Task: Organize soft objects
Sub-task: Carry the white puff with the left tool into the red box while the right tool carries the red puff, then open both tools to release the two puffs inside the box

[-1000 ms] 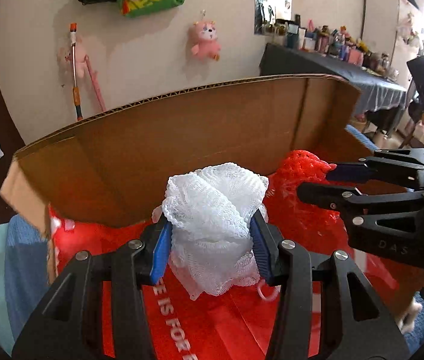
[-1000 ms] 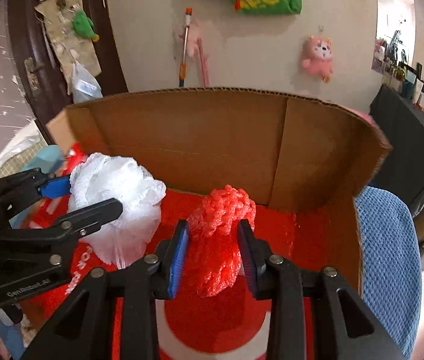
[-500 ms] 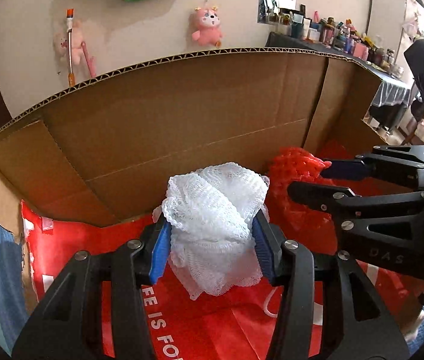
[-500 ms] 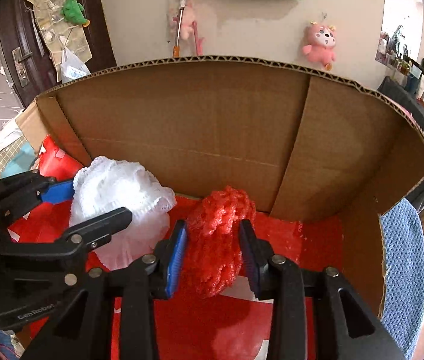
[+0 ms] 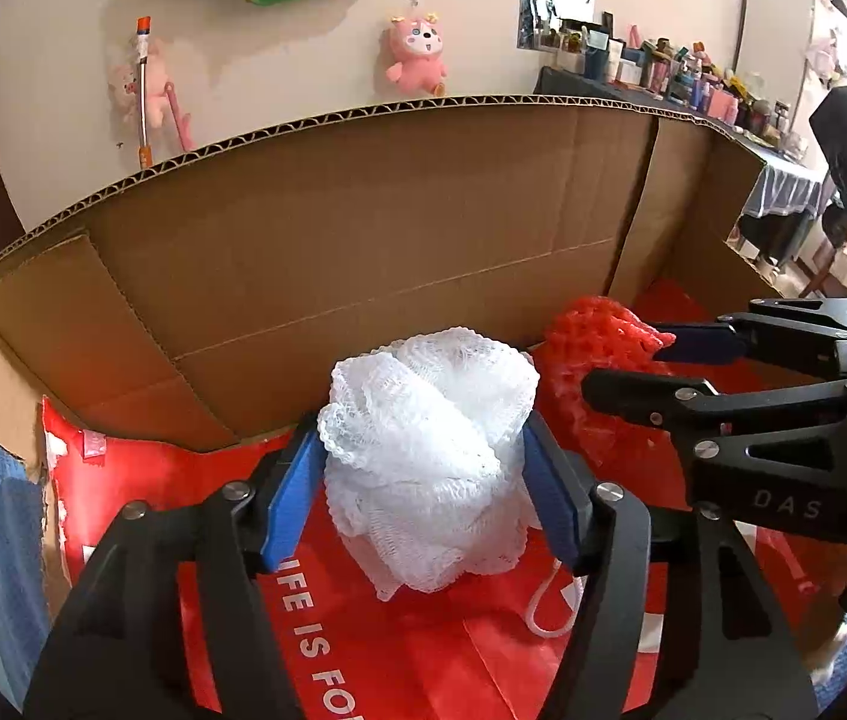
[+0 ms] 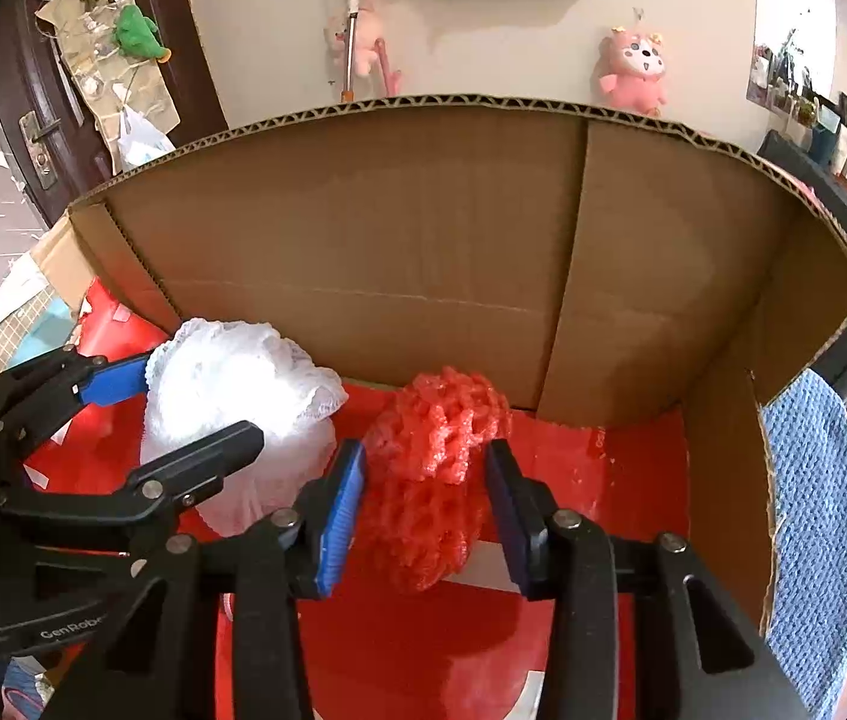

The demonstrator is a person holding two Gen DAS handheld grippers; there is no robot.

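We see both grippers reaching down into a cardboard box (image 5: 363, 228) whose bottom is covered by a red bag with white letters (image 5: 327, 648).

The left gripper (image 5: 423, 474) has the white mesh bath sponge (image 5: 429, 450) between its blue pads (image 5: 288, 504). Its jaws have just been opening, and the sponge puffs out to fill the space; the pads touch its sides, but we cannot tell if they press on it. The sponge's lower end reaches the red bag, close in front of the back wall of the box, and a white cord loop (image 5: 549, 606) lies on the bag under it.

The right gripper (image 6: 426, 495) stands just beside, with the red mesh sponge (image 6: 432, 474) between its fingers. Its jaws have also just been opening. The left pad (image 6: 339, 516) touches the sponge, and the right pad stands a little apart from it. This sponge seems to rest on the red floor, near the back wall.

The two sponges stand side by side, very near each other. A blue towel (image 6: 813, 510) hangs over the right wall of the box.
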